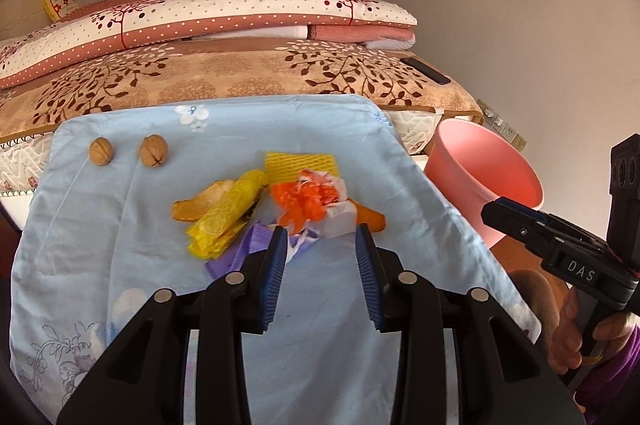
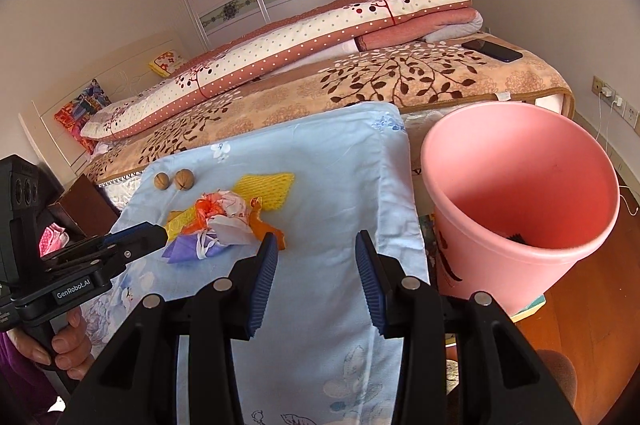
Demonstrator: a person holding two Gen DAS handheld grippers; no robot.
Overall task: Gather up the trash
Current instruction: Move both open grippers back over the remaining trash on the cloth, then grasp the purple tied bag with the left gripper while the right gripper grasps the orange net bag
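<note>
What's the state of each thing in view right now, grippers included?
left gripper: open, empty, just short of the trash pile.
right gripper: open, empty.
pink bin: upright beside the cloth, something small and dark inside.
orange-and-white bag: crumpled, on the cloth.
yellow wrapper: crumpled, lying on a peel.
yellow foam net: flat.
walnuts: two, whole, side by side.
blue cloth: spread out.
phone: on the bed, screen dark.

Light blue floral cloth [image 1: 120, 225] is covering the surface. Lying on it: two walnuts [image 1: 102, 151], yellow foam net [image 1: 300, 163], orange peel [image 1: 200, 203], crumpled plastic bags [image 1: 312, 203], purple scrap [image 1: 240, 253].
</note>
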